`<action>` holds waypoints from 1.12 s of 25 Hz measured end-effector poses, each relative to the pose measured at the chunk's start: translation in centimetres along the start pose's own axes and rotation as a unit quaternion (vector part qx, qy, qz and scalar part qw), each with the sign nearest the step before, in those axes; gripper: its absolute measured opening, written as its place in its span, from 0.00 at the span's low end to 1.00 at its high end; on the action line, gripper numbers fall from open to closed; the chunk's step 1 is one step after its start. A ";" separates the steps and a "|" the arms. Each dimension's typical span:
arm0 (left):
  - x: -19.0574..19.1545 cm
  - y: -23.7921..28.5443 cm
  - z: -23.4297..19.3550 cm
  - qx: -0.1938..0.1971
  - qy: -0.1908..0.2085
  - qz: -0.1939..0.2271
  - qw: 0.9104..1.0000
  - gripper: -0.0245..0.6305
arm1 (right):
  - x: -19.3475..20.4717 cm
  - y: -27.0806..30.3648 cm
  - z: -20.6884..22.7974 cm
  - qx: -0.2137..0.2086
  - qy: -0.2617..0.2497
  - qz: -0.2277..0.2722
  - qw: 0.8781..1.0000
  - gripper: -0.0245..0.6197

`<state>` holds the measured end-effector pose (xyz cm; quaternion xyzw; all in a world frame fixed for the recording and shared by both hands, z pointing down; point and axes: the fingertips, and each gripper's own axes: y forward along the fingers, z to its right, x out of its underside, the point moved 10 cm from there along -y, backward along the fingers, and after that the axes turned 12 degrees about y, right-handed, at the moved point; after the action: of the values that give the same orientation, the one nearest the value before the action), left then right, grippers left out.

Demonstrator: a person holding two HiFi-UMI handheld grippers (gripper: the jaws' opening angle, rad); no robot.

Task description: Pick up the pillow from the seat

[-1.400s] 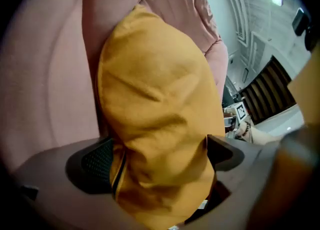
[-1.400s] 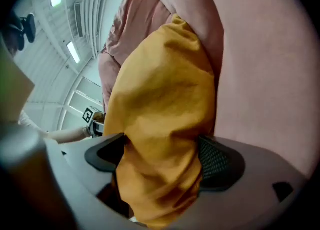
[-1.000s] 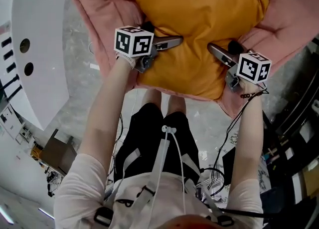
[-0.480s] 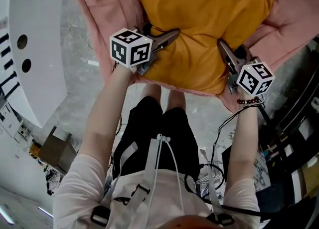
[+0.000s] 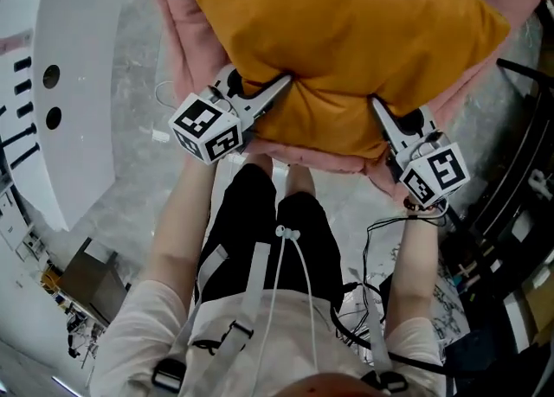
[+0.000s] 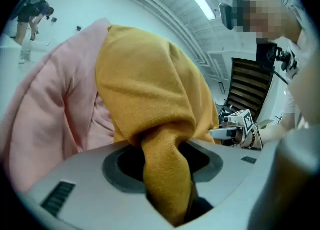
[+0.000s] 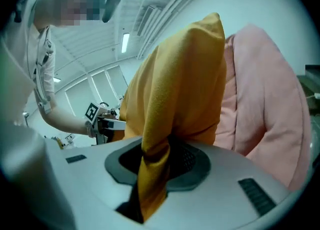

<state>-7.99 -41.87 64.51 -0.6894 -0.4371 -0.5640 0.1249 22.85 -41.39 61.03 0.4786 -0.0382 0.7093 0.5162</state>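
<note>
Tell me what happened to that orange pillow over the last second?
The left gripper and right gripper have just closed their jaws on the near edge of the orange pillow. Each pinches a fold, and together they have raised the pillow toward the head camera, up from the seat. The pink seat cushion stayed in place.

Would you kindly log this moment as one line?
left gripper: just closed, shut on pillow | right gripper: just closed, shut on pillow | pillow: over pink cushion

White shirt (image 5: 143, 322), black shorts (image 5: 251, 231)
</note>
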 end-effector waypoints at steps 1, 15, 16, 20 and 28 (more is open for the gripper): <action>-1.2 -0.3 0.3 -0.002 0.011 0.016 1.000 0.35 | -1.0 -0.5 -0.7 0.000 -0.014 0.012 1.000 0.21; -27.0 -5.6 8.6 -0.026 0.202 0.207 0.957 0.34 | -21.4 -12.1 -11.7 -0.015 -0.172 0.220 0.960 0.21; -28.5 -6.2 9.3 -0.029 0.212 0.219 0.952 0.34 | -22.6 -12.9 -12.7 -0.016 -0.181 0.229 0.956 0.21; -32.8 -8.2 11.5 -0.030 0.236 0.256 0.937 0.34 | -26.0 -15.6 -16.1 -0.017 -0.213 0.255 0.943 0.22; -36.0 -12.9 13.2 -0.015 0.248 0.283 0.926 0.34 | -27.1 -17.7 -22.8 0.000 -0.232 0.283 0.930 0.22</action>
<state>-8.14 -42.14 24.03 -0.6246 -0.1703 -0.6646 0.3731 22.17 -39.51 21.52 0.5994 -0.2907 0.6952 0.2702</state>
